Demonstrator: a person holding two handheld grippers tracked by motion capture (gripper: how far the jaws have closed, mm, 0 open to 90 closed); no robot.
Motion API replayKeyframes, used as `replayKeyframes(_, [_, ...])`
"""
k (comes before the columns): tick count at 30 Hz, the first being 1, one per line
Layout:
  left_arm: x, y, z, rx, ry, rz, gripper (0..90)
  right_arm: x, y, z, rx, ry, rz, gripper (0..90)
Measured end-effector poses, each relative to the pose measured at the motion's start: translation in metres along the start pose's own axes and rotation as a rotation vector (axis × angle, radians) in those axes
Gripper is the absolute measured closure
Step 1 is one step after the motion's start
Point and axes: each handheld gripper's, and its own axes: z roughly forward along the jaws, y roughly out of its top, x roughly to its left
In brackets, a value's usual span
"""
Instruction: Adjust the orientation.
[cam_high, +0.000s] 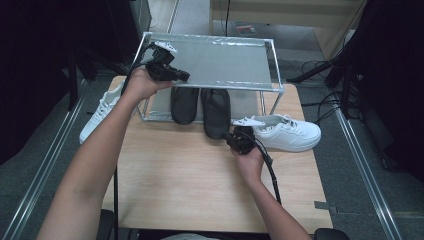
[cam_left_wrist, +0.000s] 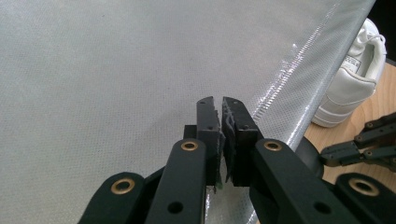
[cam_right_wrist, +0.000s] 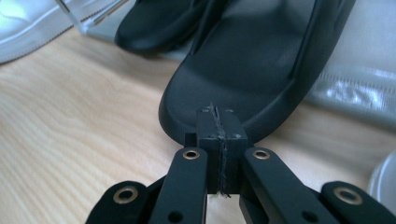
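Two black slippers lie side by side on the lower shelf of a metal shoe rack (cam_high: 278, 75). The left slipper (cam_high: 184, 104) sits farther in, and the right slipper (cam_high: 216, 112) pokes out over the table. My right gripper (cam_high: 230, 136) is shut and empty, its tips just short of that slipper's heel (cam_right_wrist: 219, 93); I cannot tell whether they touch it. My left gripper (cam_high: 183, 76) hovers over the front left corner of the rack's grey top shelf (cam_left_wrist: 93, 70). It (cam_left_wrist: 219, 106) is shut with nothing between its pads.
A white sneaker (cam_high: 287, 132) lies on the wooden table (cam_high: 190, 175) just right of my right gripper. Another white sneaker (cam_high: 100, 112) rests at the table's left edge beside the rack. Metal rails run along the floor on both sides.
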Motion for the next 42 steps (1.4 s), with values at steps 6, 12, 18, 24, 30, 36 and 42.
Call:
replayKeyframes(6, [0.001,0.000,0.000,0.000,-0.002,0.002,86.4,-0.001,0.010,0.014,0.014,-0.010,-0.006,90.0])
replayKeyframes(12, [0.001,0.000,0.000,-0.002,-0.004,0.001,86.4,0.001,0.021,0.029,0.028,-0.014,-0.011,90.0])
replayKeyframes(18, [0.001,-0.001,0.000,-0.005,-0.007,0.001,86.4,0.005,0.031,0.043,0.043,-0.015,-0.028,90.0])
replayKeyframes(24, [0.001,-0.001,0.000,-0.008,-0.009,-0.001,86.4,0.008,0.037,0.056,0.048,-0.021,-0.041,90.0])
replayKeyframes(30, [0.002,-0.001,0.000,-0.010,-0.006,-0.009,86.0,0.008,0.041,0.057,0.057,-0.012,-0.029,89.6])
replayKeyframes(36, [0.001,0.000,-0.001,-0.002,0.001,-0.015,84.3,0.014,0.041,0.040,0.040,0.047,-0.035,87.1])
replayKeyframes(42, [0.002,0.003,-0.005,0.003,0.004,-0.059,79.6,0.020,0.039,0.013,0.050,0.124,-0.049,76.1])
